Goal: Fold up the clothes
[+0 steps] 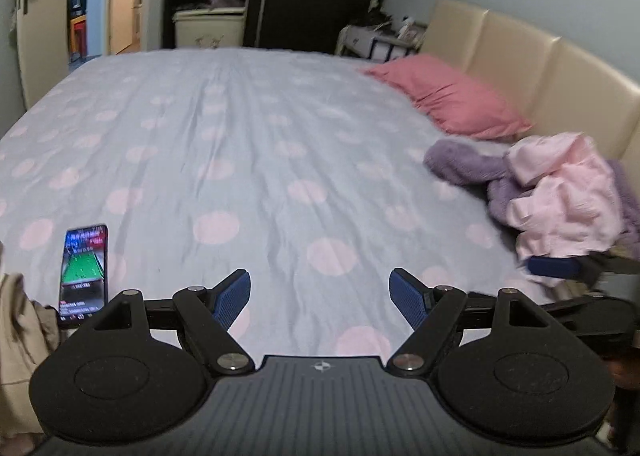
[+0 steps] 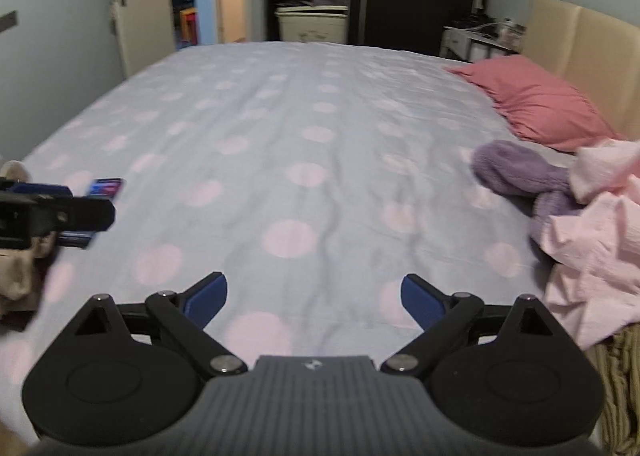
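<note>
A crumpled pale pink garment [image 1: 560, 200] [image 2: 592, 248] lies on a purple fleece garment [image 1: 464, 164] [image 2: 516, 172] at the right side of the bed, near the headboard. A beige garment [image 1: 20, 336] [image 2: 16, 276] sits at the bed's left near edge. My left gripper [image 1: 320, 280] is open over bare sheet, nothing between its blue pads. My right gripper [image 2: 314, 282] is open too and empty, just left of the pink garment. In the left wrist view, the right gripper's finger [image 1: 554, 267] shows beside the pink pile. The left gripper [image 2: 48, 212] shows at the left edge of the right wrist view.
The bed's pale blue sheet [image 1: 248, 144] with pink dots spreads wide ahead. A lit phone [image 1: 84, 272] [image 2: 106, 188] lies near the left gripper. A pink pillow [image 1: 452, 100] leans by the cream headboard [image 1: 540, 68]. A wardrobe and bin [image 1: 208, 28] stand beyond the bed.
</note>
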A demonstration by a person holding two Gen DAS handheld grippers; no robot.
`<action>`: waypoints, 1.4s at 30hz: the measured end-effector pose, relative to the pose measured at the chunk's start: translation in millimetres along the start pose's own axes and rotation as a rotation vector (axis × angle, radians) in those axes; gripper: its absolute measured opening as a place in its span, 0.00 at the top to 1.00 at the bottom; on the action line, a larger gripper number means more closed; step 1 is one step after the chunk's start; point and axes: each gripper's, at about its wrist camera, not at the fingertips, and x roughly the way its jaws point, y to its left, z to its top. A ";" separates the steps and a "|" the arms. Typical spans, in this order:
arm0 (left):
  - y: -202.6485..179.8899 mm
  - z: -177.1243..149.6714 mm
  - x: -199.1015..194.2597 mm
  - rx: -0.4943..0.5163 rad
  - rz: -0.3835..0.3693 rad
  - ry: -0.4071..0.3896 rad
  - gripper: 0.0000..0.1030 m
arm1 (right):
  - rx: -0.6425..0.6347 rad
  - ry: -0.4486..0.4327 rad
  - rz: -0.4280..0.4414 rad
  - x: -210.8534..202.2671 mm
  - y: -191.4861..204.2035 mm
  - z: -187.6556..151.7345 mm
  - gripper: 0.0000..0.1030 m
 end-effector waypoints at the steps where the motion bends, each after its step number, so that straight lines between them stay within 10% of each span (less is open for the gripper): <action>1: -2.1 -1.4 4.8 -0.007 0.005 0.008 0.26 | 0.012 0.007 -0.003 1.9 -3.4 -1.0 0.07; 22: 17.0 -37.4 -21.0 0.019 0.257 0.113 0.26 | 0.030 0.086 0.017 14.0 67.8 3.0 0.04; 42: 17.6 -34.2 -22.2 0.011 0.268 0.115 0.27 | 0.040 0.093 -0.036 12.6 78.6 -4.8 0.03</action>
